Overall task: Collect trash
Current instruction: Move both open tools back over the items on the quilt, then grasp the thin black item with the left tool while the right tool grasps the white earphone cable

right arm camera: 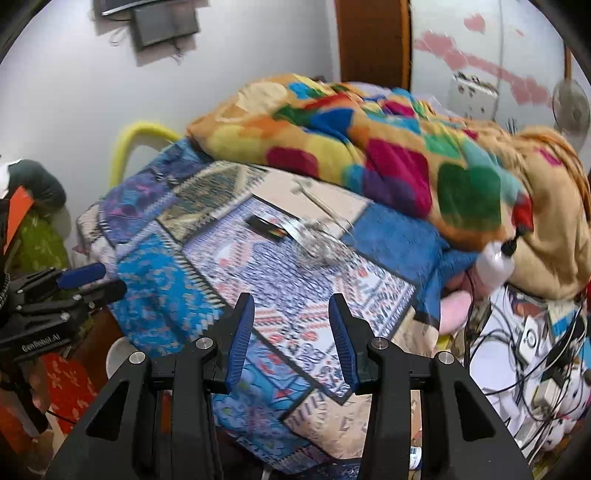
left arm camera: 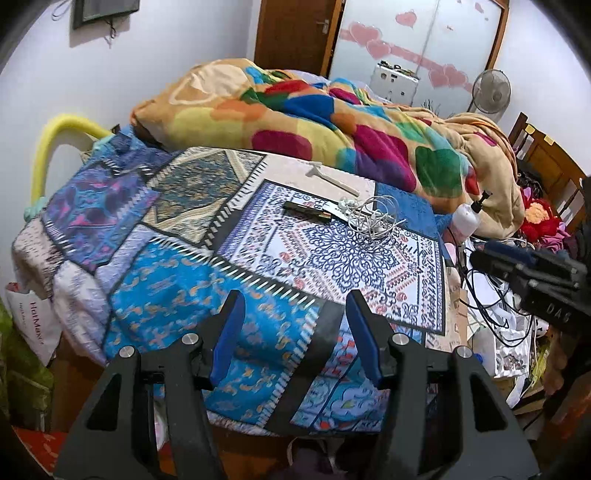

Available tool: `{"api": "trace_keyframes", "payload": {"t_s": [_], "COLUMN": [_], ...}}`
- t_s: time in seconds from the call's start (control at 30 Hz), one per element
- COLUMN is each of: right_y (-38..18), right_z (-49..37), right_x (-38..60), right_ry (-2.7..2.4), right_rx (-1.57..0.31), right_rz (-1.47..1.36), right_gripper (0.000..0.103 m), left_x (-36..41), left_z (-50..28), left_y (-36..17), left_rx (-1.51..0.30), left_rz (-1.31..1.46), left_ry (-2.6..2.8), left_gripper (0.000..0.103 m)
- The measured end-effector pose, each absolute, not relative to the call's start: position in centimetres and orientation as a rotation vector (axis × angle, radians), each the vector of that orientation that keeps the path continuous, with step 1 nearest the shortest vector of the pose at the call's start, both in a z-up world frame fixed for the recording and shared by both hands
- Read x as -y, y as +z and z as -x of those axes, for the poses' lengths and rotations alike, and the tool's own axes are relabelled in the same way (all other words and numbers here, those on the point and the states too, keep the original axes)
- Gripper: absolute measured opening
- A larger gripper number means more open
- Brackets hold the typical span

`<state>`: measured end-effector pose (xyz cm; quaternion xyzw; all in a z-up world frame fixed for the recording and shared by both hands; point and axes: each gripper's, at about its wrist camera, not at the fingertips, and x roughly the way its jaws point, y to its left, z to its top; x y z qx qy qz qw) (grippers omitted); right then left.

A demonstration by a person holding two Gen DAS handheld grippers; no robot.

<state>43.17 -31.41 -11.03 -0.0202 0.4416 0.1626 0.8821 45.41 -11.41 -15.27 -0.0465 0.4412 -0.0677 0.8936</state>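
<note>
We look over a bed (left arm camera: pixel 192 280) spread with a patchwork cover in blues, purples and white. Heaped along its far side lies a thick blanket (left arm camera: pixel 332 122) with bright coloured patches on tan, and past it stand a brown door (left arm camera: pixel 295 33) and a frosted panel with pink hearts (left arm camera: pixel 417 40). A round fan (left arm camera: pixel 491 90) stands at the far right. At the bed's right edge we see a heap of cables (right arm camera: pixel 532 354) over white things, and a white spray bottle (left arm camera: pixel 467 218) lying between that heap and the blanket. A yellow tube (left arm camera: pixel 48 147) arches at the bed's left corner.

On the cover, well ahead of both grippers, sits the litter: a loose tangle of white cord (left arm camera: pixel 373 219), a flat dark wrapper (left arm camera: pixel 306 211) touching its left side, and a pale T-shaped stick (left arm camera: pixel 334 179) just behind them. In the right wrist view these three are blurred, so we can only say the wrapper looks striped at one end.

Our left gripper (left arm camera: pixel 293 334) hangs above the near blue patch, its blue pads (left arm camera: pixel 227 343) spread apart with nothing between them. Our right gripper (right arm camera: pixel 291 339) hangs above the white patterned patch, its pads (right arm camera: pixel 242 341) closer together yet also parted and bare. Each gripper shows at the edge of the other's view.
</note>
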Motion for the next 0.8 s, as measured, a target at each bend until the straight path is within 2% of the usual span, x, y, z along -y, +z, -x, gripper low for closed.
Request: {"api": "trace_keyframes", "payload": {"t_s": [0.6, 0.8], "right_y": [-15.4, -17.3], "right_z": [-51.2, -54.1], "right_x": [33.0, 31.6], "right_ry": [0.332, 0.348], "right_rx": [-0.953, -0.966], "right_rz": [-0.118, -0.124], "right_gripper": [0.038, 0.038], "left_x": [12.1, 11.7], "left_z": [-57.1, -60.8], "left_y": [-20.9, -24.5], "left_rx": [-0.956, -1.011], "left_rz": [0.204, 0.338], "left_ry": [-0.156, -0.157], "left_gripper": [0.056, 0.056]}}
